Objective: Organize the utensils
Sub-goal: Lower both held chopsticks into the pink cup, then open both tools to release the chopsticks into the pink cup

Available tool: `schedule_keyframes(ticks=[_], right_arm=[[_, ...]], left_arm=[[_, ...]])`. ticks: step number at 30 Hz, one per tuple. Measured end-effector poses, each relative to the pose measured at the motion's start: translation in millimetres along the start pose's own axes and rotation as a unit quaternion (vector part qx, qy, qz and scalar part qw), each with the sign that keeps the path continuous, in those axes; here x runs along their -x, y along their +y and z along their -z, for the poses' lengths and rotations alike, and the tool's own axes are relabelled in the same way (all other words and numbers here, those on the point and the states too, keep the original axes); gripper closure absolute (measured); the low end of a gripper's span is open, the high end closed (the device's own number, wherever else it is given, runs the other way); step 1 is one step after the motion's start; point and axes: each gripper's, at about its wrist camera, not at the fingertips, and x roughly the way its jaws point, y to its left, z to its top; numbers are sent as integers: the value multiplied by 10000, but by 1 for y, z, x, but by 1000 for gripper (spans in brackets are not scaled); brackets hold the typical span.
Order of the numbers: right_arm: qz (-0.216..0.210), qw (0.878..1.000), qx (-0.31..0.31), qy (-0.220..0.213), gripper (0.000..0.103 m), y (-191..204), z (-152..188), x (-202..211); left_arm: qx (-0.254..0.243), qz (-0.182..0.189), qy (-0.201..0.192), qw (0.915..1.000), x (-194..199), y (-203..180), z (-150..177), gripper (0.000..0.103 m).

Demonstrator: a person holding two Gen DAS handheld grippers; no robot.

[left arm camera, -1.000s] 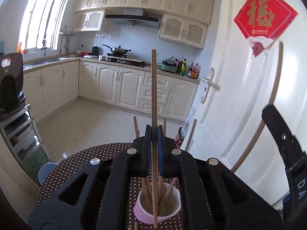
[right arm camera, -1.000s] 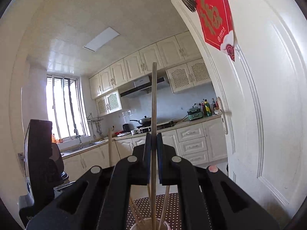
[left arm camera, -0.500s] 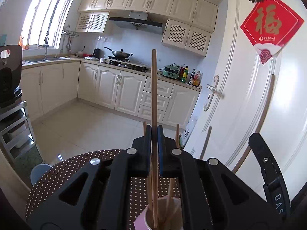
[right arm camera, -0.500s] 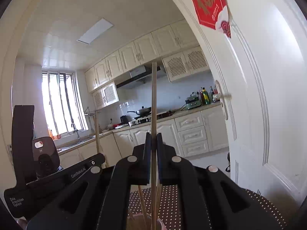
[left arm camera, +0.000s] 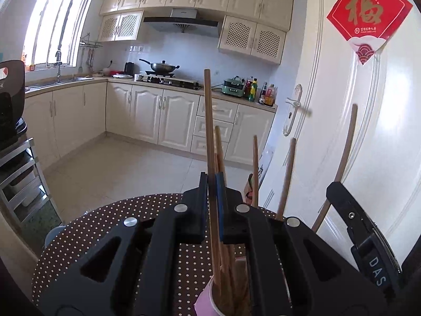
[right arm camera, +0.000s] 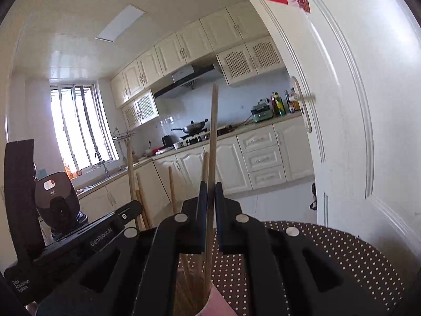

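Observation:
My left gripper is shut on an upright wooden chopstick whose lower end stands inside a pink cup just below the jaws. Several other chopsticks lean in that cup. My right gripper is shut on another upright chopstick, its lower end inside the same pink cup. Each gripper's body shows at the edge of the other's view: the right one in the left wrist view, the left one in the right wrist view.
The cup stands on a round table with a brown polka-dot cloth. A white door is close on the right. A metal rack with a black appliance stands left. Kitchen cabinets and floor lie beyond.
Both grippers have lowered toward the cup and drawn closer together, each still clamping its chopstick. More of the leaning chopsticks rise into view.

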Motion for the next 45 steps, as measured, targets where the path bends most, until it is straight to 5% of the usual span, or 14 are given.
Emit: schedule_keyframes(ticks=[15,17,19,22,26,28,30,34,45], right_arm=[[95,9997,236,50,95,9,8,2],[143,9997,217,19,88,7,7,2],[216,9996,181,-8,63,5,7,2],[275,9995,143,-71,47,1,7,4],[358,9991,143,-167,37,-3,4,8],[390,9990,131,-167,32,-5,4,8],[415,9989,98,-170,26,-7,4,7],[454,9987,-15,-242,16,-14,1,11],[550,9980,-174,-256,11,-24,1,11]], left_arm=[[78,98,172,9998,-1,10,7,93],[66,108,189,9997,0,11,9,93],[38,69,192,9998,0,11,9,92],[-8,85,240,9997,-1,11,9,92],[-61,157,363,9992,0,10,8,89],[-201,129,339,9991,2,6,7,78],[-238,138,223,9994,7,5,6,38],[-363,76,-68,9993,22,2,5,38],[-463,-124,-41,9988,21,10,6,33]])
